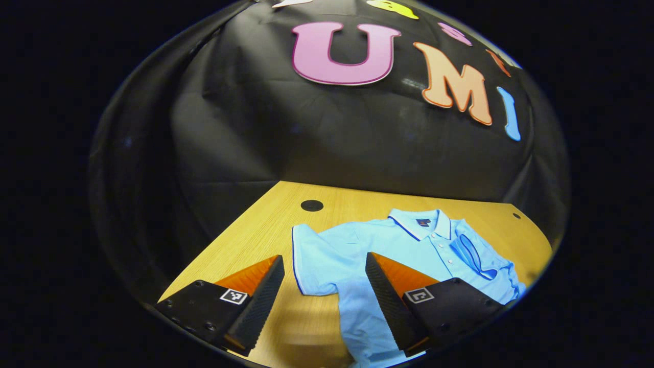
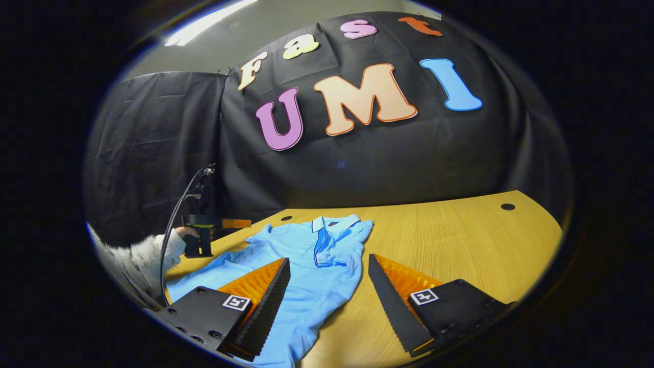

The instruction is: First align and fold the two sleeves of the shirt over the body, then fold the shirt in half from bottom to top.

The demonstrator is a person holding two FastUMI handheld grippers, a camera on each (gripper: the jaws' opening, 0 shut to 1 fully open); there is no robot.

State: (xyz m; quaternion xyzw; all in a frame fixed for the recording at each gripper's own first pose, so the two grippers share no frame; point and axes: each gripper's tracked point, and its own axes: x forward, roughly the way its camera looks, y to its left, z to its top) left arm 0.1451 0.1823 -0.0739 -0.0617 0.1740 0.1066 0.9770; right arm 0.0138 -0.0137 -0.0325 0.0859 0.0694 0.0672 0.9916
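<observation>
Jaws spread wide on both tools: the left gripper (image 1: 324, 286) hangs above the near edge of a light blue polo shirt (image 1: 357, 245), its two fingers parted and holding nothing, one finger over bare wood and the other over the shirt's body, while the right gripper (image 2: 329, 291) hovers likewise open over the garment's other side, one finger above the blue cloth and the other above the table. The shirt (image 2: 306, 255) lies face up on a light wooden table (image 2: 460, 240), its collar (image 1: 421, 222) pointing toward the black-draped back wall (image 1: 306, 133) and its buttoned placket running down the middle. In the left gripper view one short sleeve (image 1: 311, 255) lies spread flat to the side, edged with a dark line at the cuff, while the sleeve on the far side (image 1: 472, 255) lies folded in over the chest, rumpled and showing its dark-trimmed edge. The right gripper view shows that folded sleeve (image 2: 327, 250) lying across the front just below the collar, and the lower body of the shirt trailing toward the camera. Farther off in that view, beyond the shirt's spread sleeve, the left gripper (image 2: 232, 223) is held above the table by a hand (image 2: 186, 232) in a pale fuzzy sleeve (image 2: 138, 260), a dark cable (image 2: 176, 225) looping from it. Round dark holes (image 1: 311, 205) dot the tabletop near the wall.
</observation>
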